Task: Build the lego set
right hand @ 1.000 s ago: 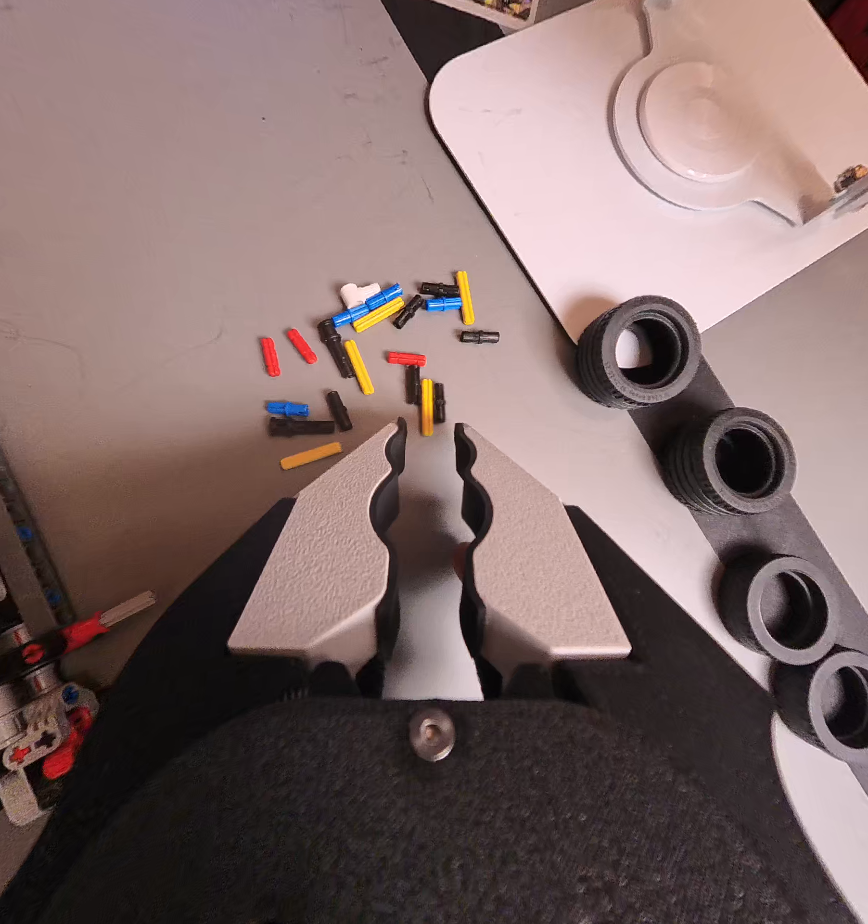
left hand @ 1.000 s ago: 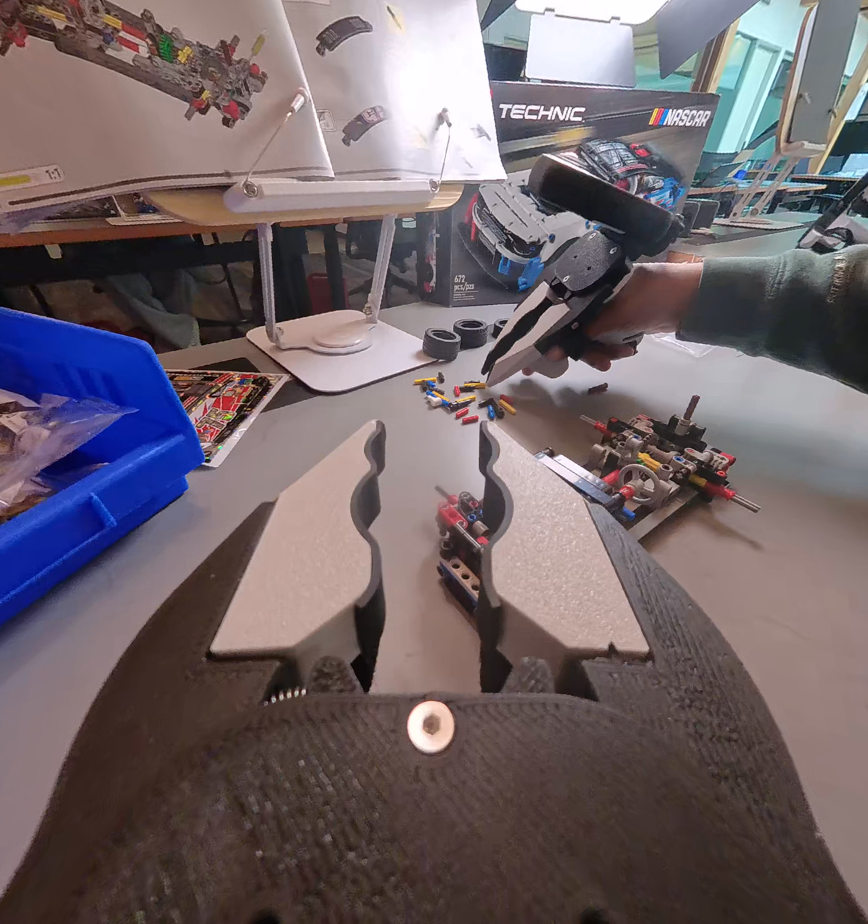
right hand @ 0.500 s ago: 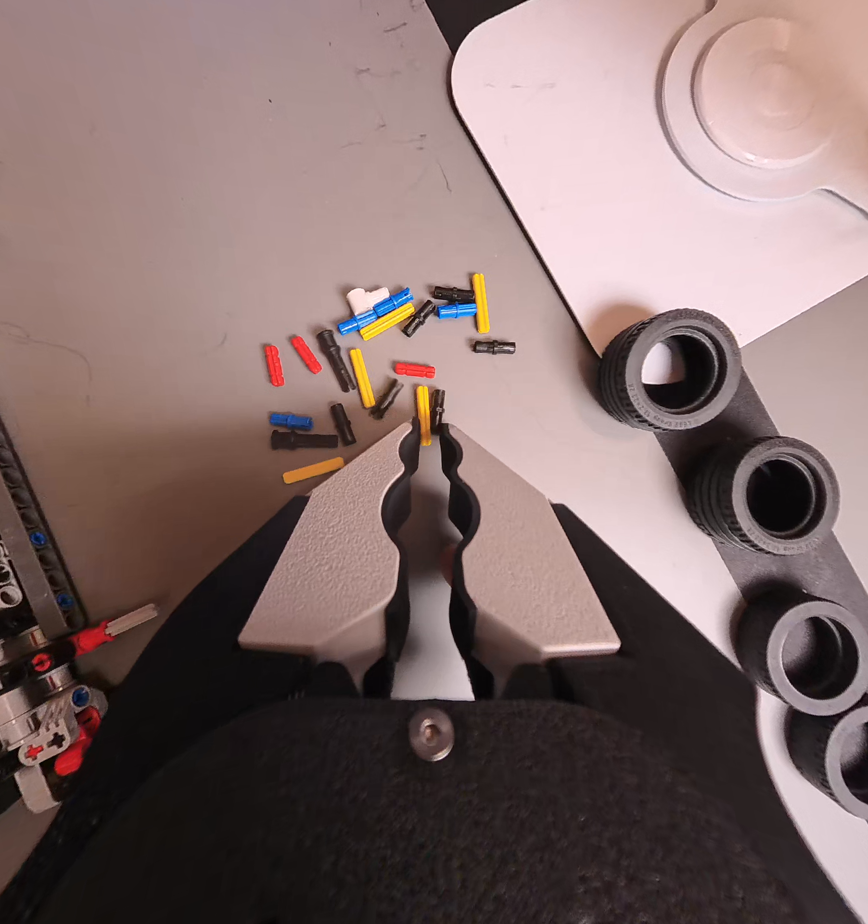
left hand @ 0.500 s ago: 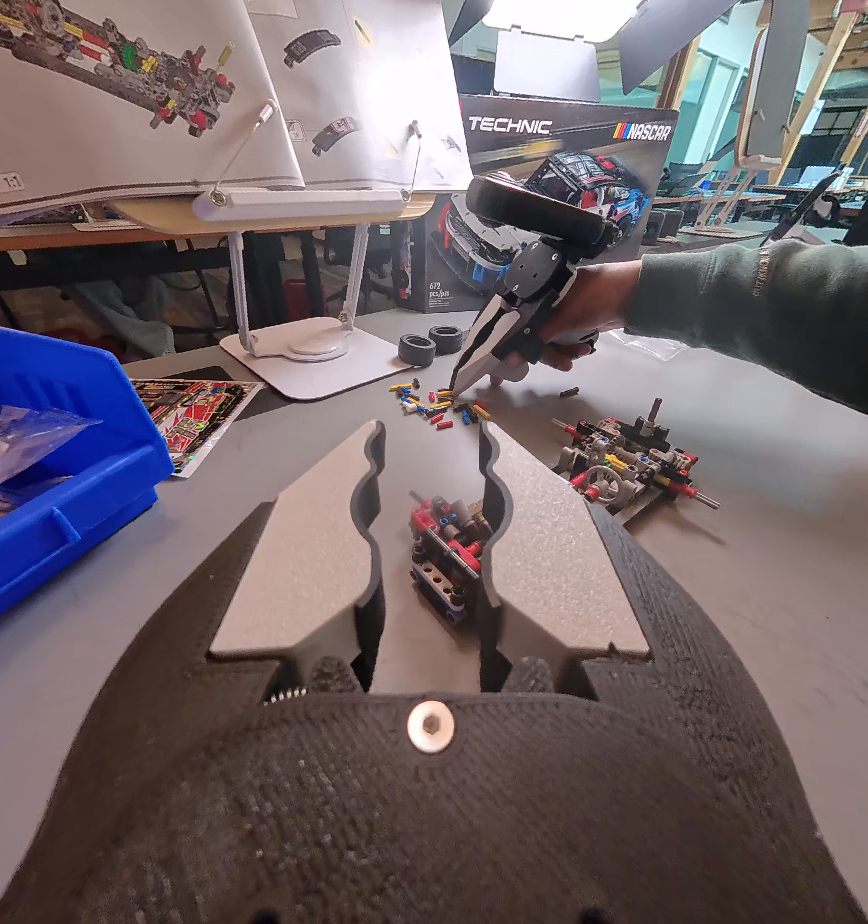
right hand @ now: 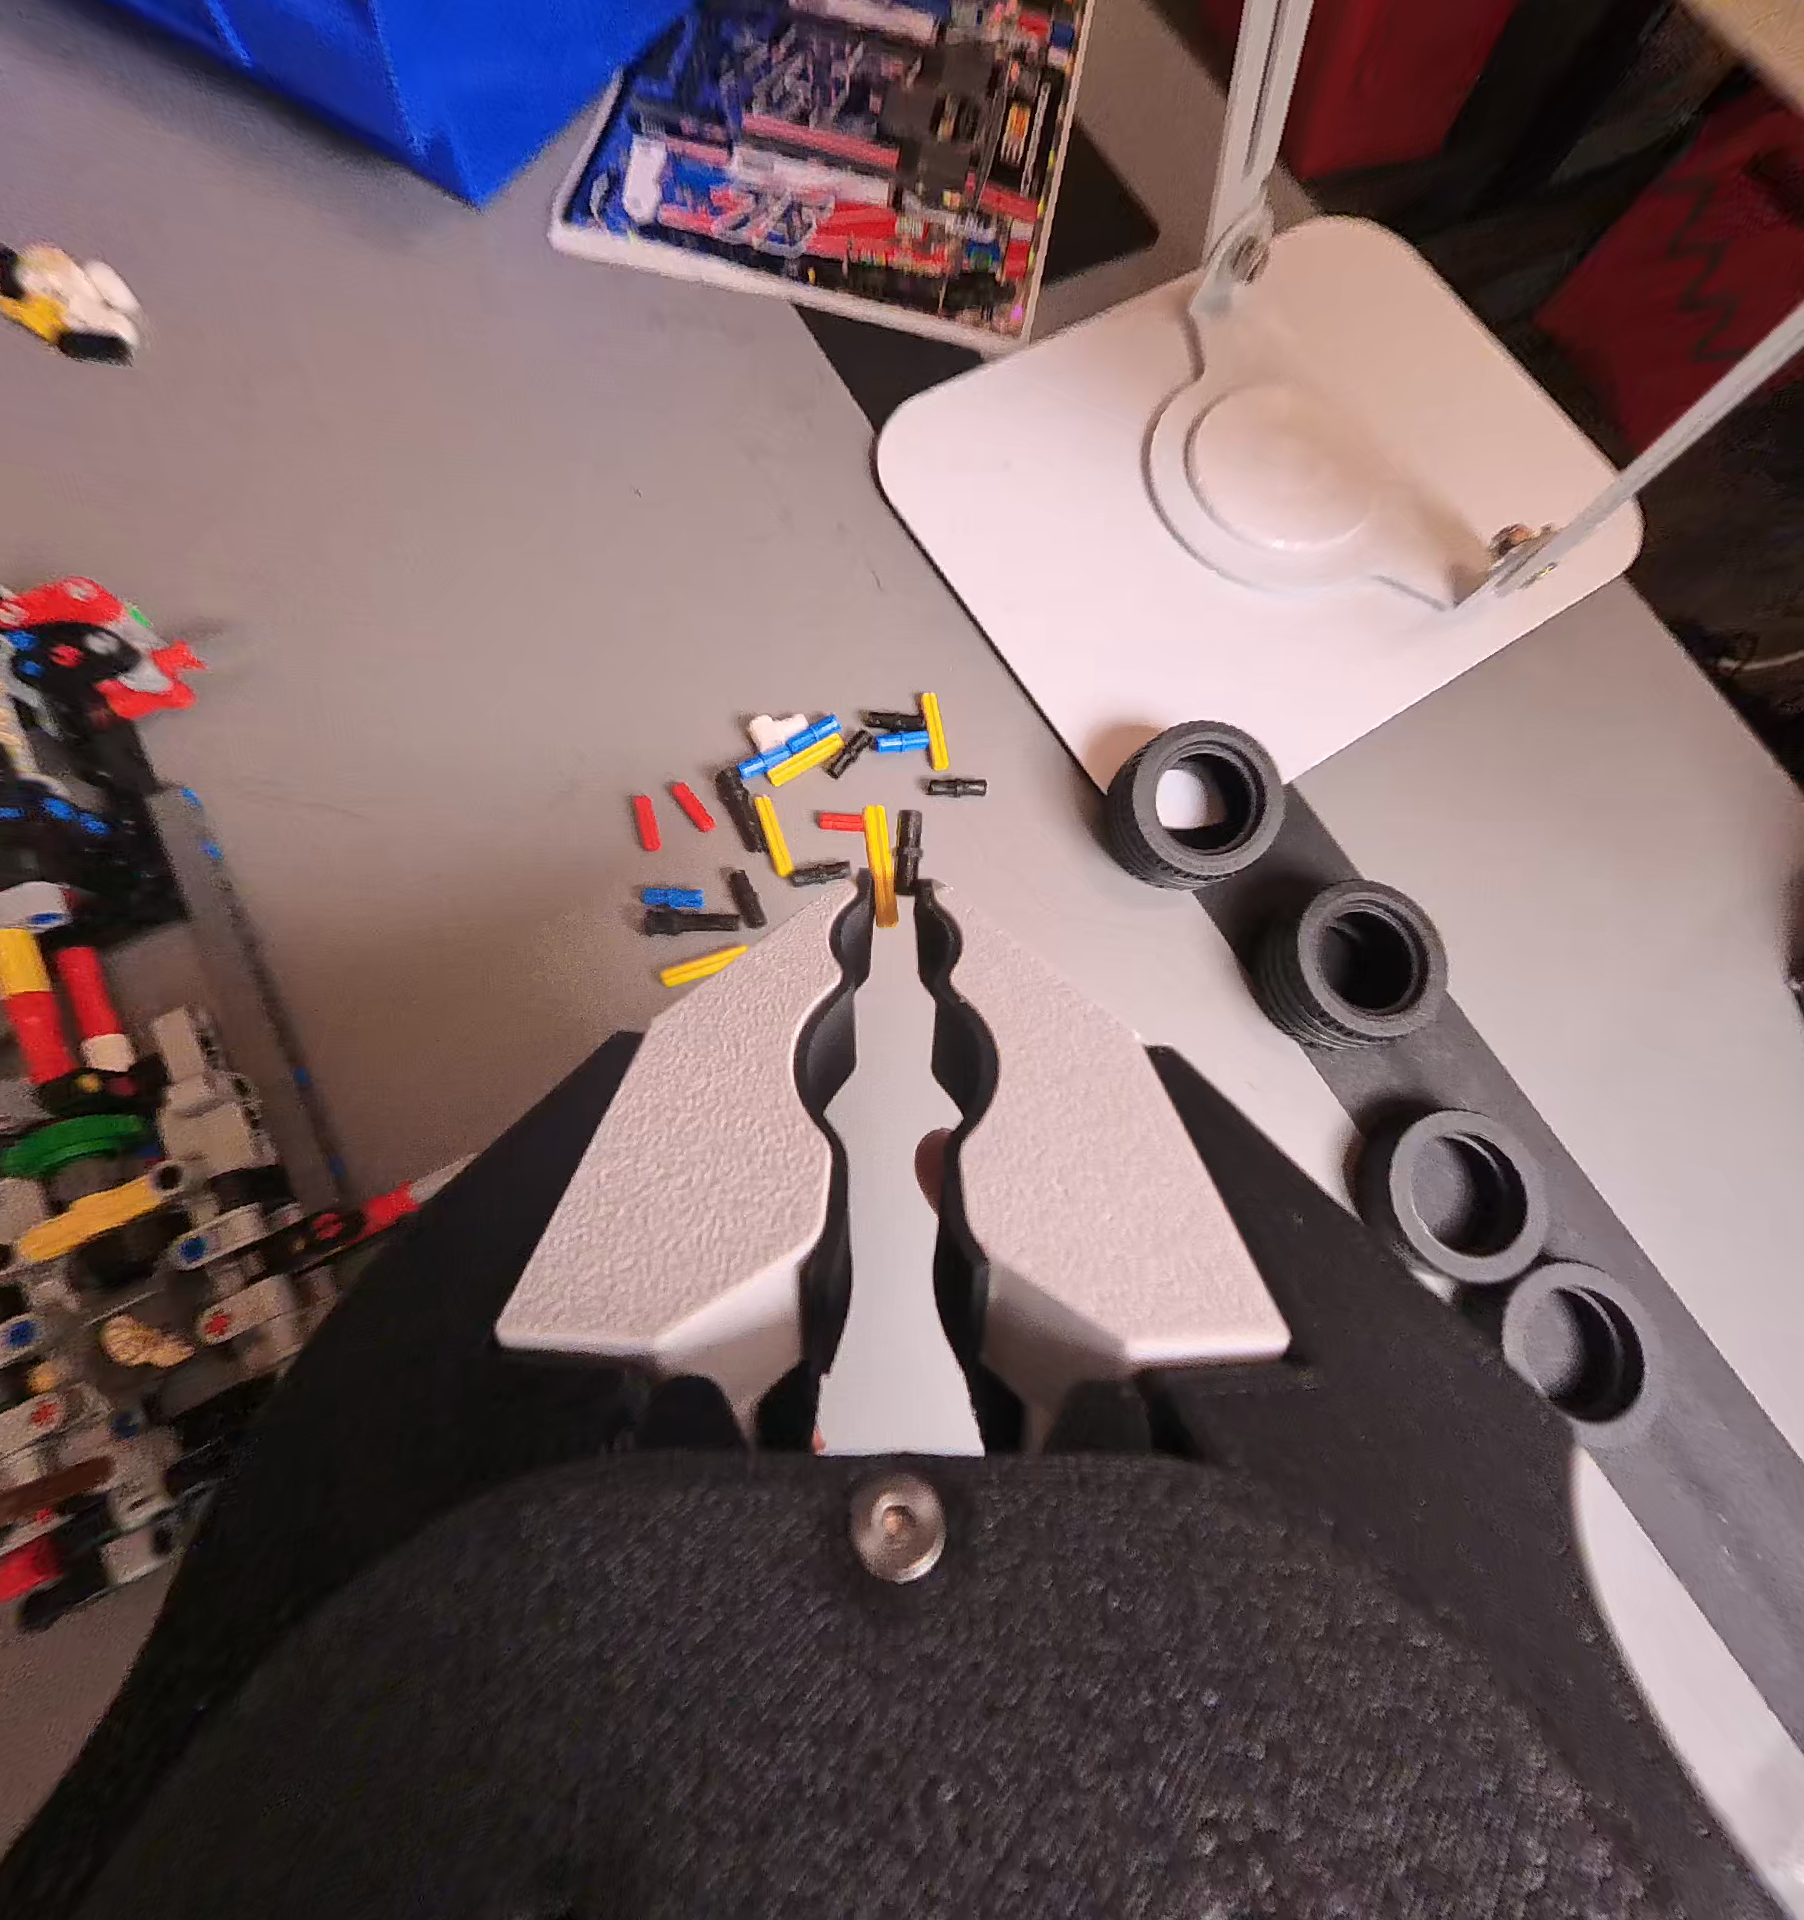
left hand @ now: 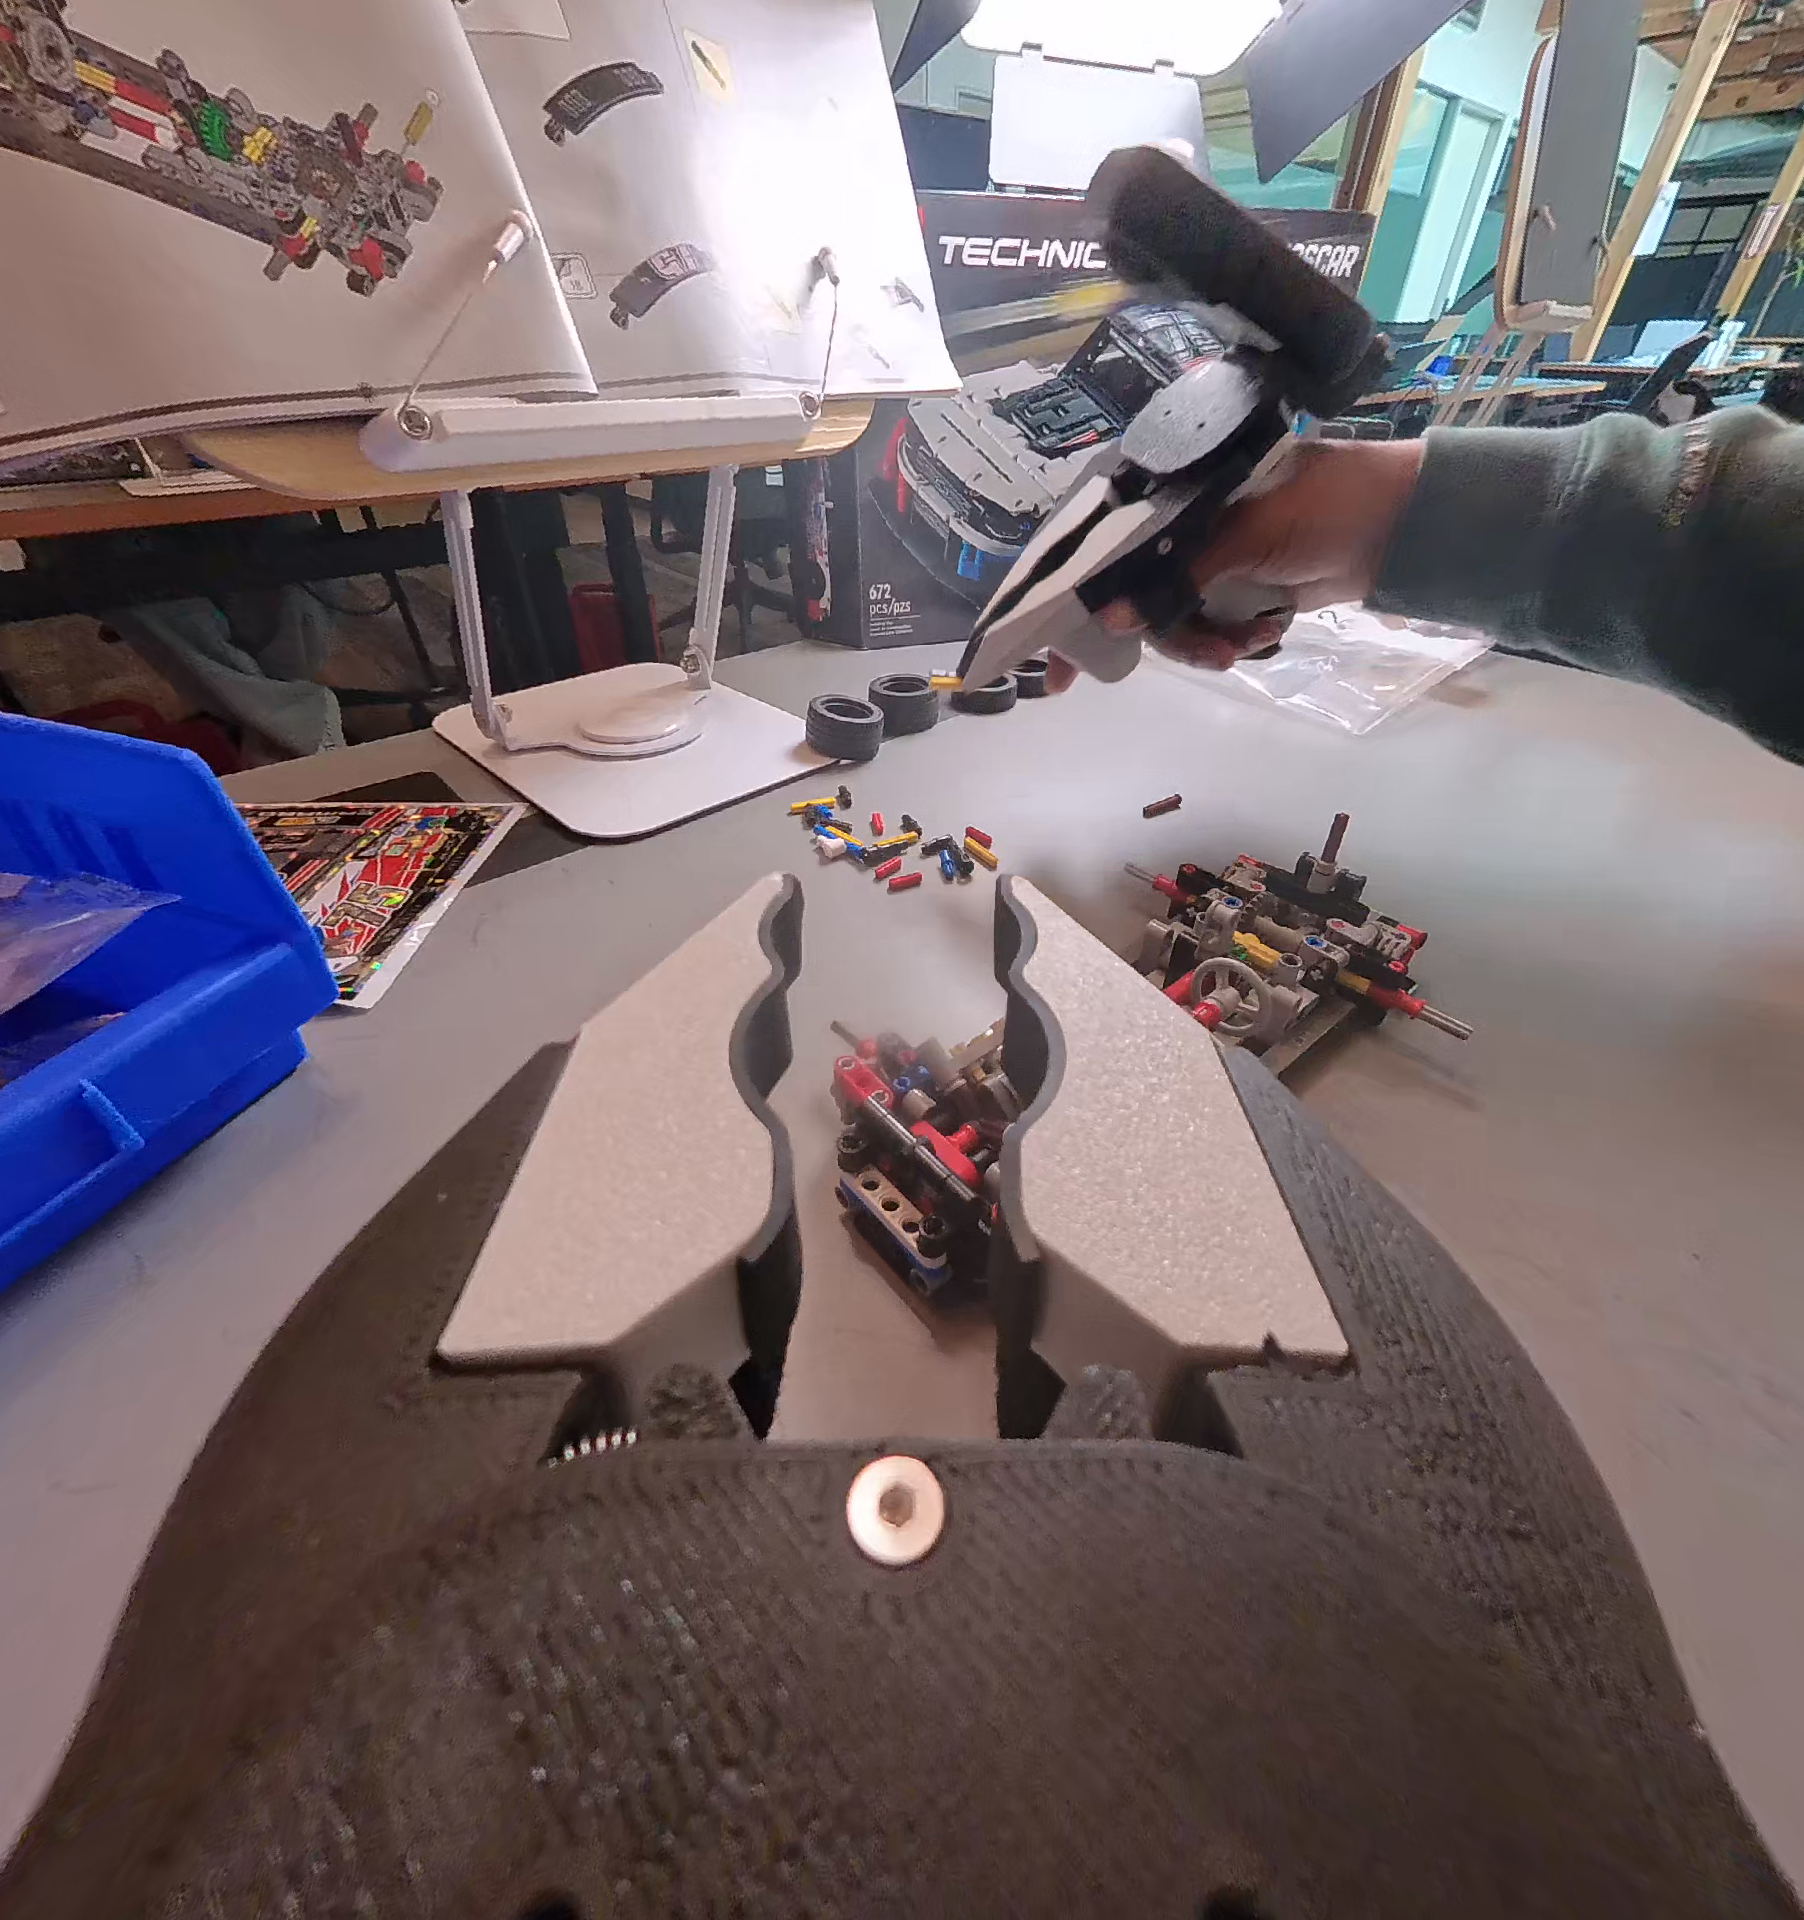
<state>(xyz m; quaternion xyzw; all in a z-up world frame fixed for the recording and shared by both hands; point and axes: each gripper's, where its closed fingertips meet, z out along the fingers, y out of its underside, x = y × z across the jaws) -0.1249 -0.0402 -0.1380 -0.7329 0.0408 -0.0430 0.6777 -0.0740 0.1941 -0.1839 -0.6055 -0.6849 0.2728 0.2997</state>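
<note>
Yellow pin (right hand: 880,871) sits pinched between the tips of the right gripper (right hand: 887,902), whose jaws are nearly closed on its lower end; most of its length sticks out ahead of the tips. In the left wrist view the same pin (left hand: 946,681) shows as a small yellow stub at those tips, lifted clear of the table (left hand: 1500,831), in front of the tyres (left hand: 844,724). It looks very light, stiff and smooth, so I judge it could twist or squirt out of a tip pinch; a hold nearer its middle would steady it, though the free end must stay bare to enter a hole.

Below it lies the loose pile of pins (right hand: 794,821), red, blue, black and yellow, all equally small and easy to scatter. Left gripper (left hand: 898,904) hangs wide open, holding nothing, over a small sub-assembly (left hand: 913,1143) that rests on the table between its fingers, nearer the right one. That piece is a stiff cluster of beams and axles, light, probably best gripped across its solid beams, not by the protruding axle.

Further right lies the larger chassis (left hand: 1282,966). Around these are a blue bin (left hand: 98,987), a sticker sheet (left hand: 378,883), a stand (left hand: 628,758) holding the instruction booklet (left hand: 254,208), and the set's box (left hand: 991,436).
</note>
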